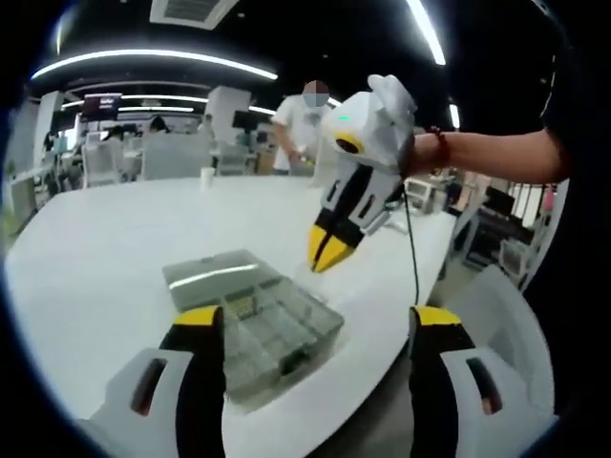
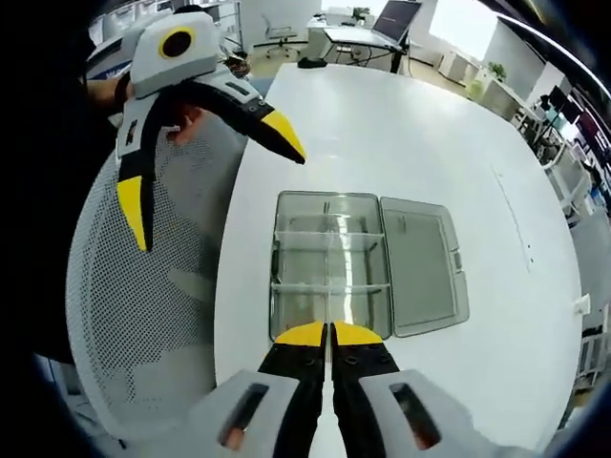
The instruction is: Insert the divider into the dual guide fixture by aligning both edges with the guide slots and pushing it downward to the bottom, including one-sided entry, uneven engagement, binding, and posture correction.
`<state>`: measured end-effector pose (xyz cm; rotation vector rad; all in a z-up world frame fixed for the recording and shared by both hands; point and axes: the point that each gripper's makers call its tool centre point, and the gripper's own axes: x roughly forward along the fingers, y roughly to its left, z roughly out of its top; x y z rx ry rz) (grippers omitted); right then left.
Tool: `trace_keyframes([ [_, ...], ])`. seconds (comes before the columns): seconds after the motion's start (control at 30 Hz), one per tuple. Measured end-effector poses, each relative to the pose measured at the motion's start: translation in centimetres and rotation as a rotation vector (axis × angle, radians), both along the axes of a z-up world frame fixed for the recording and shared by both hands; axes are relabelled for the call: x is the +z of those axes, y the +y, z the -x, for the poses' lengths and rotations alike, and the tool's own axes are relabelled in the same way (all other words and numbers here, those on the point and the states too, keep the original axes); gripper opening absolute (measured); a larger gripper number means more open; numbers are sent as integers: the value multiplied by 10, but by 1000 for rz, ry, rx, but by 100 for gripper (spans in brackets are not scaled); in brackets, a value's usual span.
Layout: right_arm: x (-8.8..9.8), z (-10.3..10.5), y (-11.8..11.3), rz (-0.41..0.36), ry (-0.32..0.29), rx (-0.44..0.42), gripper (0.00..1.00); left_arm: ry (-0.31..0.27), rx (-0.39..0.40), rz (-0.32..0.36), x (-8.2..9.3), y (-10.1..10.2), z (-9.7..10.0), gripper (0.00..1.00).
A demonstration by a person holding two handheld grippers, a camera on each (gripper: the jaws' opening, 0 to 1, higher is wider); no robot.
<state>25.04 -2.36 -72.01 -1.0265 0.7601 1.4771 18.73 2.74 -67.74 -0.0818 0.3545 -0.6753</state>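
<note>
Clear plastic fixture box [image 2: 329,262] lies lid-open on white surface [image 2: 430,134] just ahead of my right gripper [image 2: 329,334], jaws pressed together, possibly pinching a thin divider, stiff, light, slippery; left gripper [image 1: 320,320] spread wide above it.

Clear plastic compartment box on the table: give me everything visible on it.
The clear grey-tinted plastic compartment box lies flat on the round white table near its edge, its hinged lid swung fully open and resting flat beside it. Thin transparent dividers split the tray into compartments. Nothing touches it: the right claw, jaws together, hovers above its near end, and the left claw hangs open off to the side.
</note>
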Motion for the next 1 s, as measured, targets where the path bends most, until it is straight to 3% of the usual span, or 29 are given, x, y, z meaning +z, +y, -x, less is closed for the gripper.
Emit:
trace_keyframes([
  [0.13, -2, -2, 1, 7, -4, 8, 0, -10, 14, -3, 1, 2, -1, 87],
  [1.0, -10, -4, 2, 34, -2, 34, 0, 20, 7, 17, -2, 2, 1, 82],
])
